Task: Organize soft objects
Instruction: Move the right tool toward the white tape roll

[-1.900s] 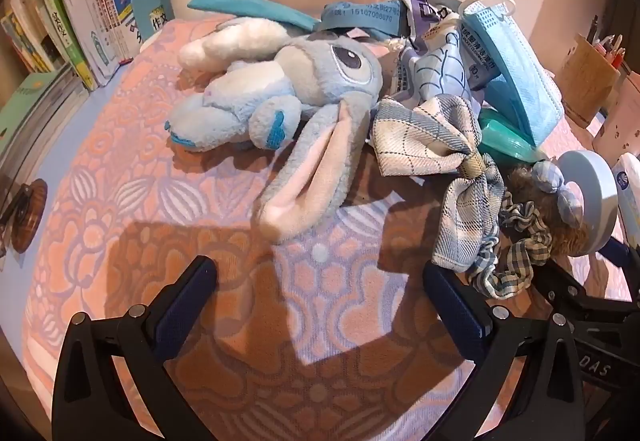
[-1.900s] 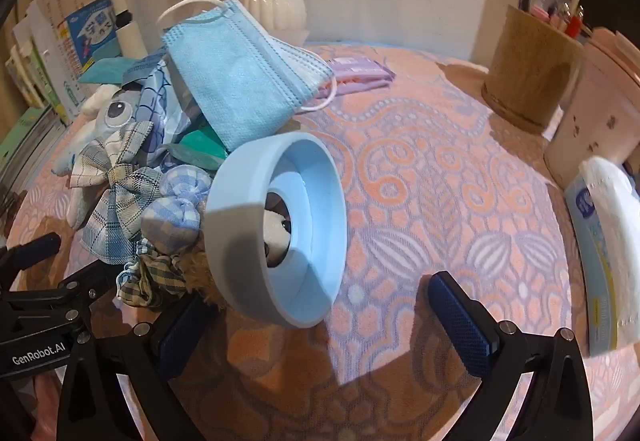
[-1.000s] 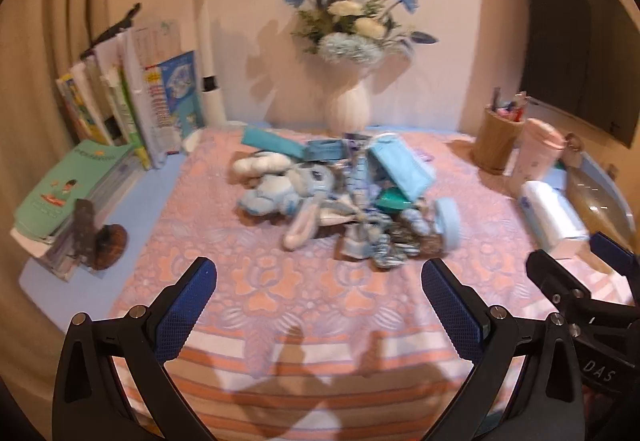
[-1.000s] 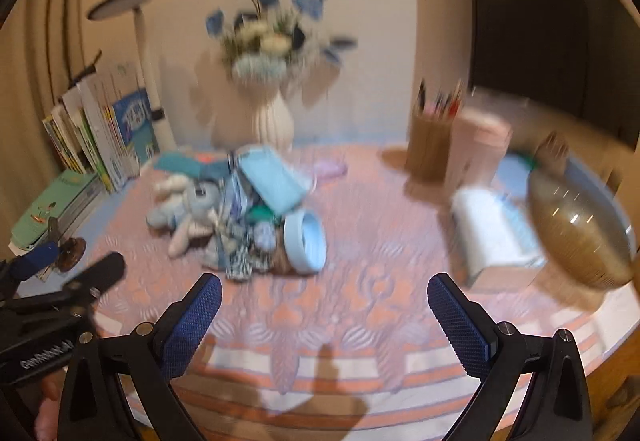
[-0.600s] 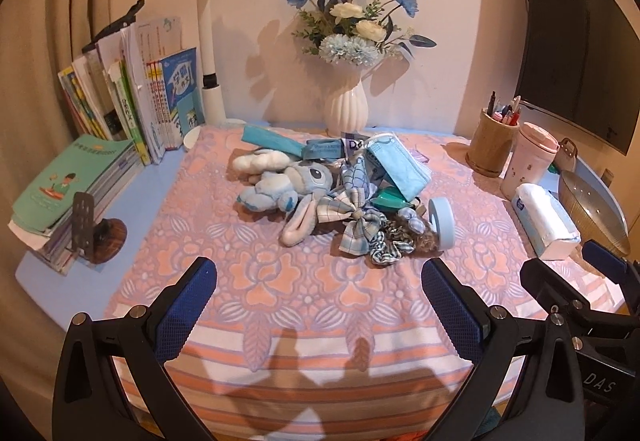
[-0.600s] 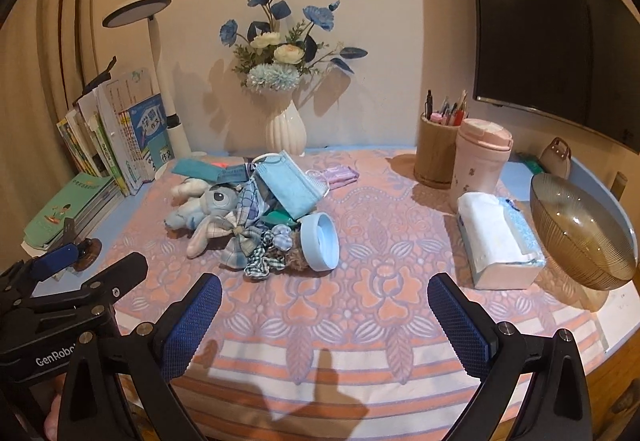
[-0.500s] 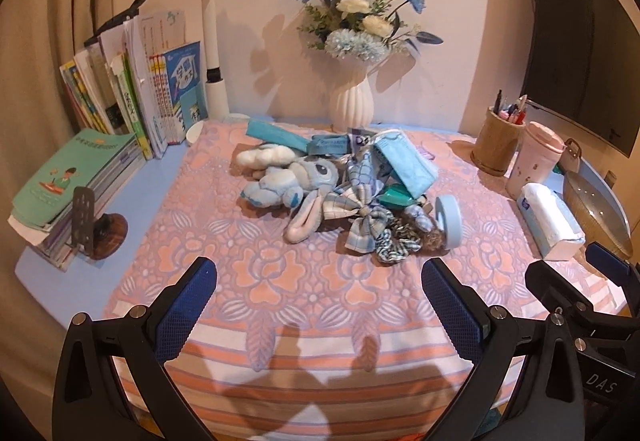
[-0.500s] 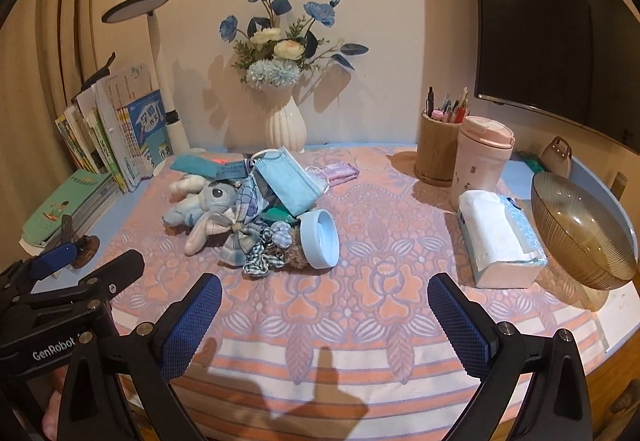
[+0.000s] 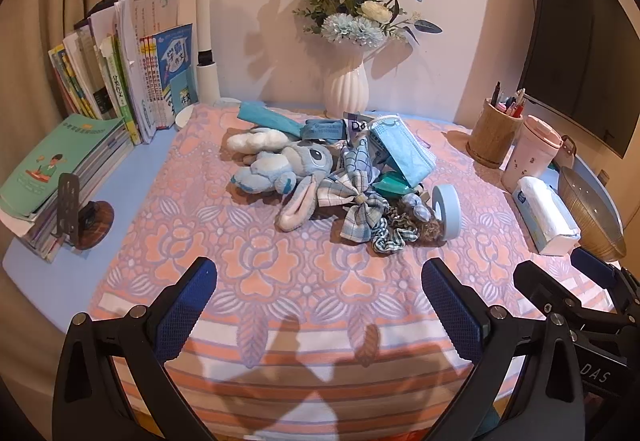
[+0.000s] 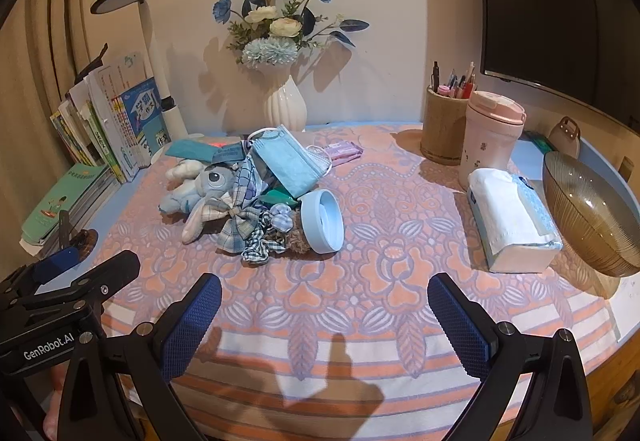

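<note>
Soft things lie heaped in the middle of the bench [image 9: 120, 209], on a patterned cloth [image 9: 280, 265]: a blue plush rabbit [image 9: 280, 167], a plaid bow [image 9: 352, 209], a checked scrunchie [image 9: 390, 237], a blue face mask [image 9: 404, 155] propped on top, and a teal pouch [image 9: 394, 185] tucked under the mask. A pale blue ring-shaped lid [image 10: 322, 221] stands on edge, touching the right side of the heap.

Both tools hang back near the front edge of the bench, well apart from the pile. The left gripper [image 9: 316, 297] has its fingers spread wide with nothing between them, and the right gripper [image 10: 324, 315] is the same: spread, empty.

Nothing looks sorted yet, so the first pick is likely still ahead. The main risk is the tangle. The bow, scrunchie and rabbit ear overlap, so closing on one could drag its neighbours along or pinch two at once. The mask rests loosely and could slide off if the things beneath shift. The lid, balanced on its rim, could tip or roll with a nudge. A reach toward the back could brush the white vase [image 10: 285, 107], and on the right the tissue pack [image 10: 512, 217] and glass bowl [image 10: 592, 217] sit close to the right tool's path.
</note>
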